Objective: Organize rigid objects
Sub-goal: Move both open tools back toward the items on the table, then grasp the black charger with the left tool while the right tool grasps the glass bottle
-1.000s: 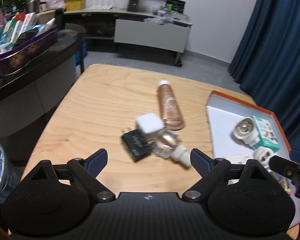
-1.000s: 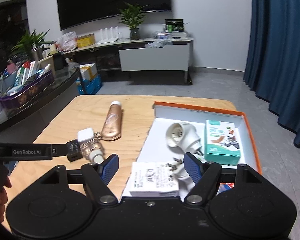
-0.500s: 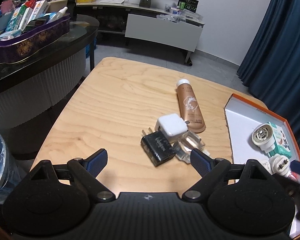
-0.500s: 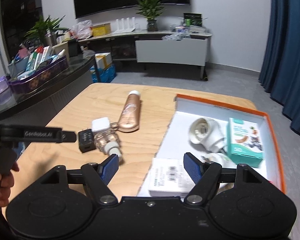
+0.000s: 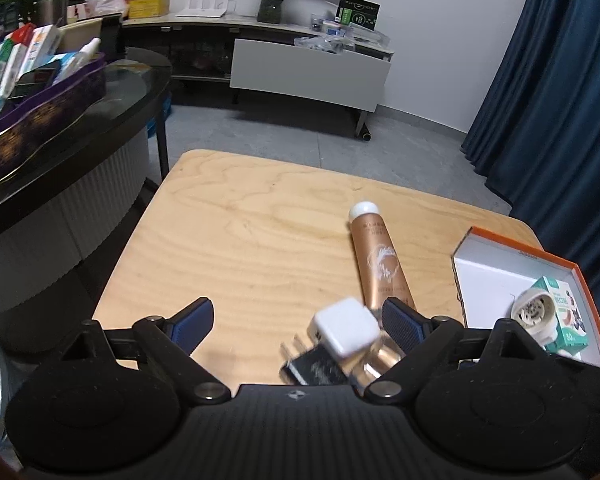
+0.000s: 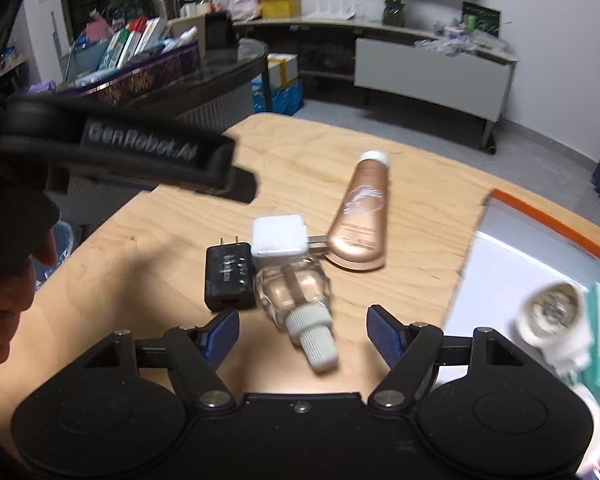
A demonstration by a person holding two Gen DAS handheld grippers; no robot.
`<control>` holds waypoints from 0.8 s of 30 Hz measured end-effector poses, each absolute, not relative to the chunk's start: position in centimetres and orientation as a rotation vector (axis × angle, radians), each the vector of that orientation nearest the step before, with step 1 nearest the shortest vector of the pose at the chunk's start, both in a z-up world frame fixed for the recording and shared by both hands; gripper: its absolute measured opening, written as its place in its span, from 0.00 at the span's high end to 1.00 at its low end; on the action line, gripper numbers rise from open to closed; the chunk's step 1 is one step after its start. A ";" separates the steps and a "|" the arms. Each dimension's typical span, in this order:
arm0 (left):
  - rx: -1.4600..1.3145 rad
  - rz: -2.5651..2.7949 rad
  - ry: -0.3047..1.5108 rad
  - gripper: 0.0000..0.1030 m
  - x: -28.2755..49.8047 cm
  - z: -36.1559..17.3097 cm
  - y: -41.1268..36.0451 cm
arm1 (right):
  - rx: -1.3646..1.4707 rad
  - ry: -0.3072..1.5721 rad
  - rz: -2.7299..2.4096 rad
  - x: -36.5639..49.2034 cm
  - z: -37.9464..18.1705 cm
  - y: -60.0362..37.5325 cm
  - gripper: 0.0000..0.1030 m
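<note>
The right gripper (image 6: 302, 334) hangs with jaws wide and empty, the clear bottle (image 6: 294, 300) lying just beyond them, touching the black charger (image 6: 228, 280) and white charger (image 6: 278, 236). The left gripper (image 5: 296, 318) is likewise wide and empty. Farther off, the bronze tube (image 6: 360, 212) lies near the orange-rimmed box (image 5: 496, 240) at the counter's (image 5: 240, 240) right edge; the counter's far left lies bare.

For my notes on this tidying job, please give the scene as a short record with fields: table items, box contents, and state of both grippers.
surface: wooden table
loose items: clear bottle, black charger, white charger, bronze tube, clustered together
container: orange-edged box
in box: white plug adapter, teal carton
left gripper: open, empty
right gripper: open, bottle's cap between the fingers, untouched
</note>
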State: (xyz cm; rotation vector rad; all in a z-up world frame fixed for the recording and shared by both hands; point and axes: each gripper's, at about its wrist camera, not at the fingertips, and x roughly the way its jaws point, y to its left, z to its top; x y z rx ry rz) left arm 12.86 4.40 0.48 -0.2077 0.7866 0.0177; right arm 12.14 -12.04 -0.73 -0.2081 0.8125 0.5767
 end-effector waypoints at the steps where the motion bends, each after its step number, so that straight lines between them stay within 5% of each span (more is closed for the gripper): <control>1: -0.207 0.017 0.788 0.09 13.2 0.4 4.4 | -0.214 0.818 0.575 12.6 -1.1 -11.6 0.18; 6: -0.225 0.036 0.796 0.09 13.8 -0.3 5.6 | -0.221 0.851 0.584 14.3 -2.6 -10.3 0.19; 9: -0.263 0.046 0.815 0.09 13.2 -1.1 6.9 | -0.215 0.836 0.588 14.4 -3.0 -10.4 0.42; 24: -0.149 -0.017 0.831 0.11 12.0 -4.2 2.9 | -0.161 0.842 0.441 12.8 -1.2 -14.7 0.42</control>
